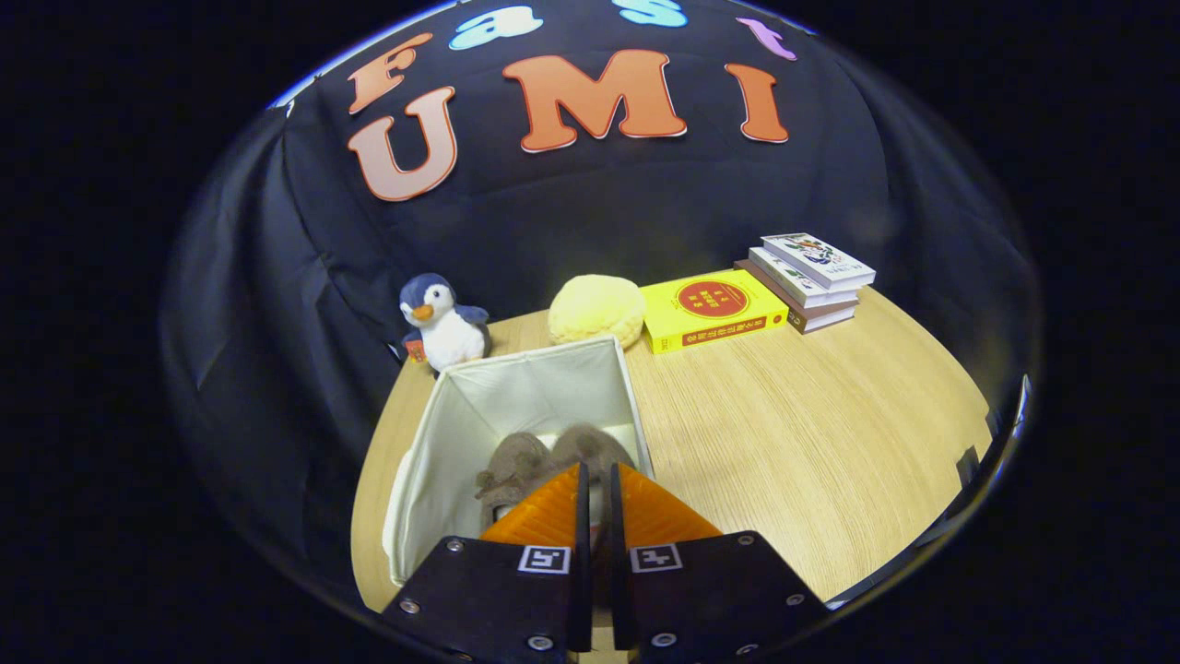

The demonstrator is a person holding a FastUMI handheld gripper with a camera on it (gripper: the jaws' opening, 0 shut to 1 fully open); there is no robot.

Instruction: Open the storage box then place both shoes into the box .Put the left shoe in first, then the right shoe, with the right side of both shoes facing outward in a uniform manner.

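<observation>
A white fabric storage box (433, 443) stands open on the wooden table. Two grey-brown shoes lie side by side at its bottom, the left shoe (513, 461) and the right shoe (590, 444). My gripper (599, 472) hangs over the box's near edge, pointing down into it. Its fingers stand close together with only a narrow slit between them. The near end of the right shoe runs in between the fingertips (564, 489), which appear to pinch it. The rest of that end is hidden behind the fingers.
A plush penguin (442, 323) and a yellow round cushion (596, 310) sit just behind the box. To their right lie a yellow book (710, 309) and a short stack of books (811, 277). Bare table (811, 443) stretches right of the box.
</observation>
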